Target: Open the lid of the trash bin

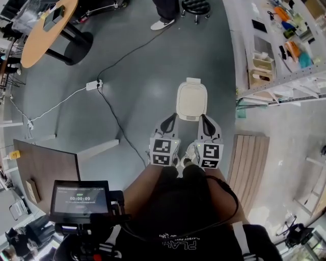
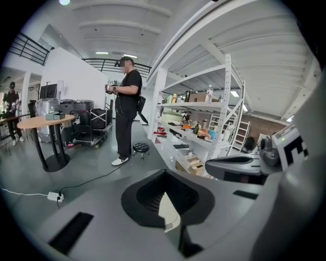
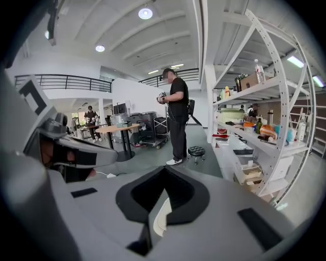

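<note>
The trash bin stands on the grey floor straight ahead, its cream lid [image 1: 192, 101] lying flat and closed. My left gripper [image 1: 168, 124] and right gripper [image 1: 206, 125] hover side by side just short of the bin's near edge, both pointing at it and both shut on nothing. In the left gripper view the jaws [image 2: 164, 176] meet, and a sliver of the cream lid [image 2: 168, 213] shows through the gap below. The right gripper view shows the same: closed jaws [image 3: 165, 171] above a strip of lid [image 3: 161, 218]. Each gripper also sees the other beside it.
A white power strip [image 1: 94, 84] with cables lies on the floor to the left. A round wooden table [image 1: 48, 28] stands far left, and a shelf rack [image 1: 285, 48] full of items on the right. A slatted wooden panel [image 1: 249, 163] lies near right. A person [image 2: 125, 109] and a stool [image 1: 196, 6] are beyond the bin.
</note>
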{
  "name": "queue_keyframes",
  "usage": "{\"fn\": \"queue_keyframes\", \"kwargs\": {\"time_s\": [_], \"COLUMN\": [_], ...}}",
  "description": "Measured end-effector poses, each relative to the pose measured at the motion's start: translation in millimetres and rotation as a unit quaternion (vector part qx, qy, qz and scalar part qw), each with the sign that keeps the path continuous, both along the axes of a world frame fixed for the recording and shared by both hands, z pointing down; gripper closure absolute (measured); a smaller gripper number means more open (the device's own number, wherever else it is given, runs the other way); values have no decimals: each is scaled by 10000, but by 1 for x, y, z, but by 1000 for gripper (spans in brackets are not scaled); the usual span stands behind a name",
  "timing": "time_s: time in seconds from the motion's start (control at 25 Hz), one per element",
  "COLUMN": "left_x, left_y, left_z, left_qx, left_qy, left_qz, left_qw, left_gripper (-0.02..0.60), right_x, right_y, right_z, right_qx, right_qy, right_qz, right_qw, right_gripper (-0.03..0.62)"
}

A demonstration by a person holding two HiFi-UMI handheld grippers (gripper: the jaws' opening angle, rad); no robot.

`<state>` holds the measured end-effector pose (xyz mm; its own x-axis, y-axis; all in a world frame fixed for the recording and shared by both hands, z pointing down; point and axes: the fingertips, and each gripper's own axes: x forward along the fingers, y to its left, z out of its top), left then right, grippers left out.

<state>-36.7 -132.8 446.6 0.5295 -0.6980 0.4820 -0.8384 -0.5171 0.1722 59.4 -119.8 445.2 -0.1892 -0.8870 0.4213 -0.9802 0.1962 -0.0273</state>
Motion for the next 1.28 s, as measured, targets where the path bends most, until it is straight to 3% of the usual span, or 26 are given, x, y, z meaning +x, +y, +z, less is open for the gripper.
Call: {"fn": "queue_keyframes", "kwargs": {"time_s": [0.32, 0.48, 0.72, 0.96, 1.16, 1.28], "left_x": [-5, 1, 3, -6, -2, -4], "left_y": [-7, -7, -25, -38, -32, -25], "left_z": [47, 78, 111, 157, 236, 252], "left_qx": [-399, -560, -572, -601, -1044, -1229], "left_qy": [-156, -223, -182, -541, -675, -726], "left_qz": [-297, -246, -330, -387, -484, -506], "left_qw": [9986, 9979, 9977, 9960, 9911, 9885], "left_gripper": [584, 584, 584, 584, 584, 584], "right_x": [4, 3, 2, 14, 38, 38], "right_y": [-8, -13, -14, -10, -9, -7], "right_z": [58, 89, 139, 189, 253, 265], "right_qx": [-502, -715, -1124, -1523, -1684, -1752], "right_qy": [-113, -150, -158, -85, -96, -117], "right_qz": [2, -61, -150, -72, 3, -10], "right_qw": [9987, 9973, 9934, 9883, 9857, 9845], "right_gripper": [592, 592, 593, 592, 593, 592]}}
